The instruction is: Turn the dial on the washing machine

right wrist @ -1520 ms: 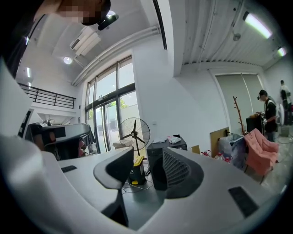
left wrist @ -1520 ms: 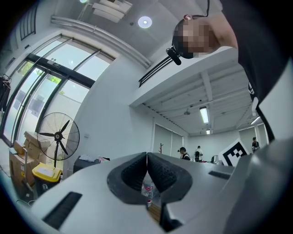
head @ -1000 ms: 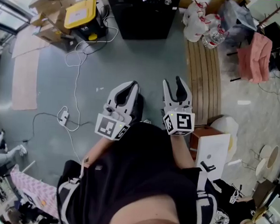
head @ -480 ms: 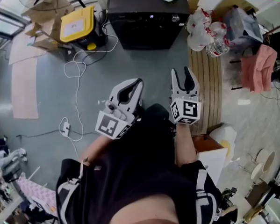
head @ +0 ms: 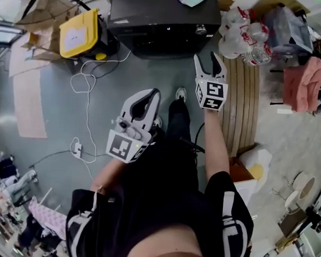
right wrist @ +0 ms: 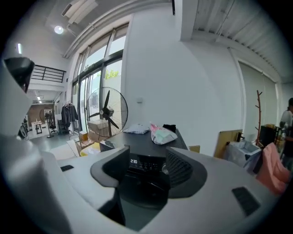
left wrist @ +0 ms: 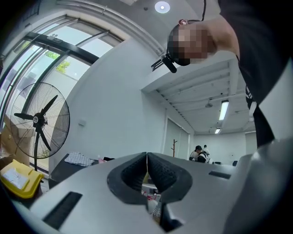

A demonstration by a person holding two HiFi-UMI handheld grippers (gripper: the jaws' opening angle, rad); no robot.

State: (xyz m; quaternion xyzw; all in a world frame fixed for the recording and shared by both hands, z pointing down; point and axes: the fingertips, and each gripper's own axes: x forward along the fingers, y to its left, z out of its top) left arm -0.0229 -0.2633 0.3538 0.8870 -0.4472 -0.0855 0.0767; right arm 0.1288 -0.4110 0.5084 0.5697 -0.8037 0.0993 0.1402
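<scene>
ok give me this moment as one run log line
right gripper: jaws opening, empty, pointed at black washing machine, short of its silver round dial | left gripper: shut, empty | dial: untouched

Daylight pours through tall windows (right wrist: 98, 68) at the left of both gripper views, helped by a round ceiling lamp (left wrist: 161, 6). The head view is evenly lit, with soft shadows; the black washing machine (head: 163, 15) shows little detail. Fisheye bending warps all edges, and the gripper views' corners go black.

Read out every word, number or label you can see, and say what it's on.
"2:30": display of the washing machine.
Label on the yellow lid: too small to read.
Red print on the bottle pack: too blurred to read.
</scene>
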